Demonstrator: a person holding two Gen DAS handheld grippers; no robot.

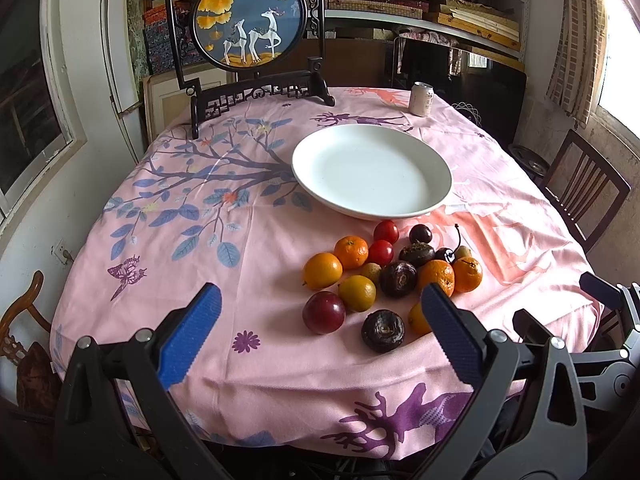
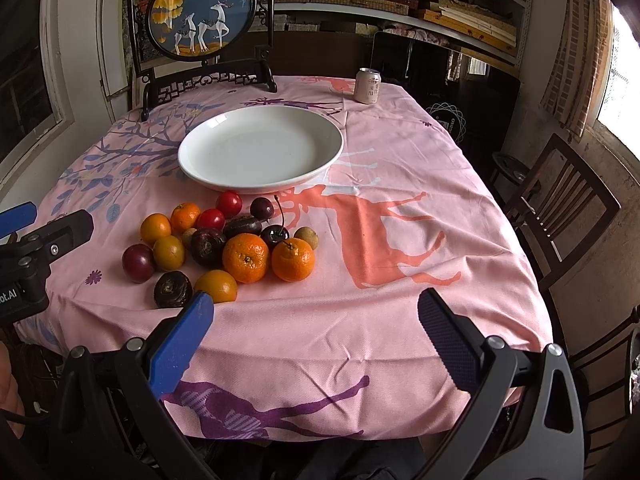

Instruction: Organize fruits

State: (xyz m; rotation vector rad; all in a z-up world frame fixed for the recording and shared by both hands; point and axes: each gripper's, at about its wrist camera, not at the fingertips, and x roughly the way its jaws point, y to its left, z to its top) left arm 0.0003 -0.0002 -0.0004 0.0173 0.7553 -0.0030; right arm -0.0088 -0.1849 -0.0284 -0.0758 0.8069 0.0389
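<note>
Hovering over the near table [image 1: 280, 380] edge, left hand-held gripper [image 1: 320, 312] released, nothing between its fingers. Right hand-held gripper [image 2: 316, 320] also spread wide, holding nothing. Fruit pile [image 2: 224, 240] sits on the pink cloth just in front of the white plate [image 2: 260, 184]. Can [image 2: 367, 85] at far edge.

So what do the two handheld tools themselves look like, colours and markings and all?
Both look alike: the left tool and right tool each have a black plastic frame with silver screw heads and two blue ribbed fingers. In the right wrist view, the left tool's black body at the edge shows part of a white printed label, cut off by the frame.
</note>
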